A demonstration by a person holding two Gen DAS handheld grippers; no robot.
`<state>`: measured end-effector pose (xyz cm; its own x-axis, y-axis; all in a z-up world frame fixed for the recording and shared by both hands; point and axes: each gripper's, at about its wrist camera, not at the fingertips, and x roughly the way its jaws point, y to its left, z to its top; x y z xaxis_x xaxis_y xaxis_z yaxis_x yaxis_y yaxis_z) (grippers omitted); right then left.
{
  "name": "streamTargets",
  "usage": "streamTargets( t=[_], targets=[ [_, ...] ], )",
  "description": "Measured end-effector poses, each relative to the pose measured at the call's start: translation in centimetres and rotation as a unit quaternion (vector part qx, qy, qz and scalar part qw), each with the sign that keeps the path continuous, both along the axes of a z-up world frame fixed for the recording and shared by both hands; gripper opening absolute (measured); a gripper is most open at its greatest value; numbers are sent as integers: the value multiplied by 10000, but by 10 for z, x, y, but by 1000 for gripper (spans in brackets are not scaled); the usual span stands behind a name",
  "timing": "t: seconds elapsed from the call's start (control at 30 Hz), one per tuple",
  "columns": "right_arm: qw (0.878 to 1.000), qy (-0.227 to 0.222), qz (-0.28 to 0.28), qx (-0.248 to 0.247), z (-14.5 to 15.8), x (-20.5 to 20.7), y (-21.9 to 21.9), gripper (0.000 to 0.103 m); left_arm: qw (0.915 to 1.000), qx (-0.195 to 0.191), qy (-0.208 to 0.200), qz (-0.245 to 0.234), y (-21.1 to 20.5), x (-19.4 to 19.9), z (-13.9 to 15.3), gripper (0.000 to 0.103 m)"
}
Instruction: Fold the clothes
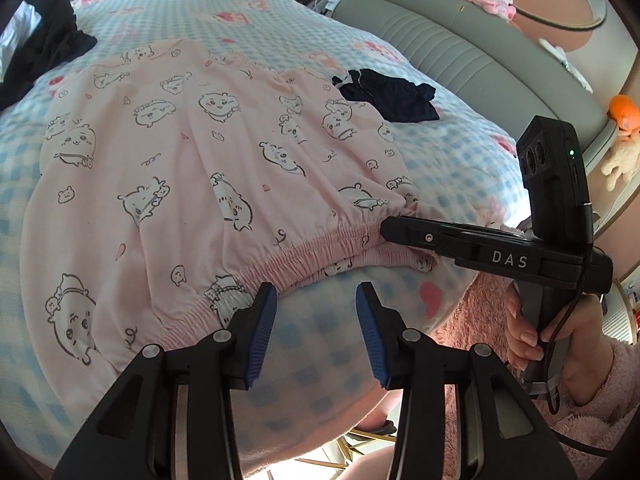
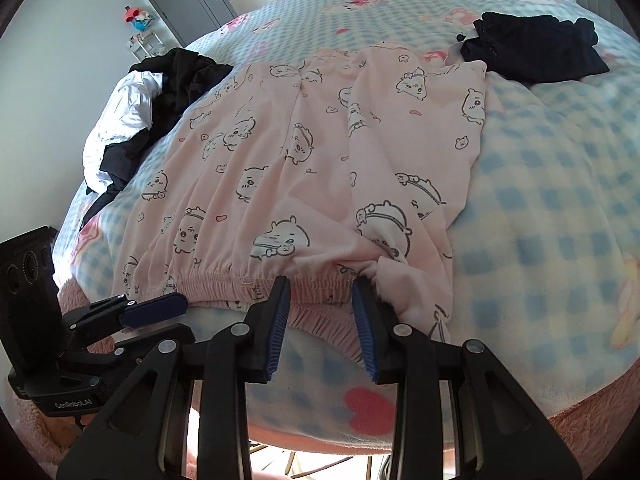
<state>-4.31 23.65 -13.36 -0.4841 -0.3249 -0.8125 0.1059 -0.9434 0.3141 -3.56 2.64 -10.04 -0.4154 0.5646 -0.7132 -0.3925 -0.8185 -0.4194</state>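
The bed (image 2: 560, 208), under a blue checked fleece blanket (image 1: 448, 160), took up most of both views. Spread flat across its near half lay the pink pyjama trousers (image 1: 192, 148), printed with cartoon animals, the gathered waistband (image 1: 320, 240) toward the person and the legs running away toward the far side. They looked light, soft and limp, likely to sag and crease when lifted, and the plush blanket would probably drag at them a little. The waistband seemed the firmest part, thick and elasticated, and so the surest place to take hold, one grip near each end so that the cloth hung evenly.

A heap of black and white clothes (image 2: 152, 100) lay at the far left edge, and a small dark garment (image 2: 536, 52) sat just beyond the right trouser leg.

The right gripper (image 2: 320, 308) stood partly open at the waistband's right end, its fingers (image 2: 280, 312) astride the gathered edge; whether the pads pressed on the cloth could not be told. The left gripper (image 1: 316, 312) stood about half open with nothing between its fingers (image 1: 260, 320), the left one at the waistband's edge, bare blanket in the gap.
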Motion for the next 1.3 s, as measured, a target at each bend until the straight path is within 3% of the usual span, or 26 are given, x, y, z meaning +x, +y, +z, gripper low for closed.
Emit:
streamTargets(
  t=[0.2, 0.33, 0.4, 0.5, 0.57, 0.63, 0.73, 0.9, 0.97, 1.03, 1.1, 1.3],
  targets=[
    [9999, 60, -40, 112, 7, 9, -1, 32, 9985, -197, 49, 500, -11, -11, -2, 43],
    [9992, 304, -255, -10, 28, 20, 13, 41, 9976, 103, -301, 614, -25, -21, -12, 44],
    [9981, 414, -421, -163, 38, 23, 24, 43, 9972, 18, -392, 638, -23, -23, -18, 44],
    [9971, 138, -754, -15, 29, 13, 38, 45, 9975, -57, -334, 616, -19, -21, -16, 44],
    [9959, -120, -879, -183, 17, 11, 48, 44, 9976, 8, -293, 631, -20, -18, -13, 44],
    [9942, -242, -974, -385, 10, 15, 56, 44, 9982, 166, -187, 550, -21, -13, -6, 44],
    [9925, -293, -1156, -258, 7, 16, 63, 45, 9987, 356, -27, 355, -16, -7, 4, 44],
    [9933, -278, -1120, 12, 10, 12, 60, 45, 9999, 114, -6, -61, 17, -18, 11, 44],
    [9943, -295, -1018, -99, 10, 12, 56, 46, 9998, 33, 7, -206, 33, -24, 13, 44],
    [9954, -428, -840, -184, 5, 14, 52, 47, 9993, -90, 76, -351, 50, -29, 14, 44],
    [9954, -586, -760, 36, -4, 15, 48, 47, 9989, -189, 72, -421, 64, -35, 11, 44],
    [9944, -343, -910, -416, 15, 21, 72, 47, 9967, -456, -515, -433, 75, -52, -17, 44]
  ],
)
